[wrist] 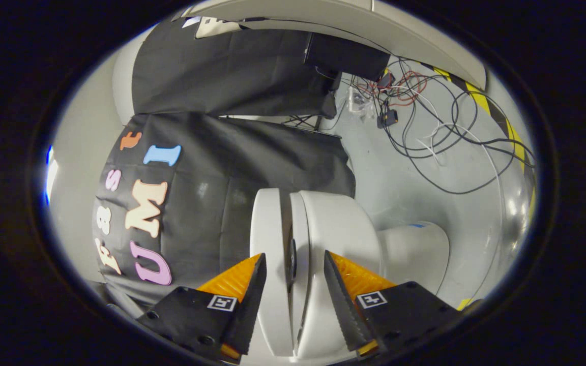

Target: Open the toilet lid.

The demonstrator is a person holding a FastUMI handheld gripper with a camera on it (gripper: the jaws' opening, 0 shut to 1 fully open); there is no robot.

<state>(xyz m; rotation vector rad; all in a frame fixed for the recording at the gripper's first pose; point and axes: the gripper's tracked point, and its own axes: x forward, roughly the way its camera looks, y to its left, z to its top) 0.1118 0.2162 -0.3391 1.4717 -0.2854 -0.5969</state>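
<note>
Right at the front, the gripper (294, 274) is parted fairly wide, and the white toilet lid (268, 244) sits in the gap between its two fingers (244, 300). The lid's edge runs straight up between the tips, lying flat against the seat (299, 239) beside it, with a thin dark slot dividing the two. One finger sits on the lid's outer face, the other over on the bowl (341, 229) side (whether either pad actually presses on anything, I cannot tell). The whole view is rolled over sideways, so the toilet appears tipped on its side.

Just beyond the fingertips, the bowl swells out white and rounded, and its base (417, 249) reaches away across the pale floor (389, 178).

On the lid's side, close behind it, hangs the booth's black cloth wall (252, 157), creased and draped, with a second black panel (222, 71) further back.

Further out on the floor, a loose tangle of black, white and red cables (435, 137) sprawls about, with a small dark box (388, 118) among them and a larger black box (346, 56) near the cloth. At the far edge, a yellow-and-black striped tape line (496, 114) runs along the floor.
</note>
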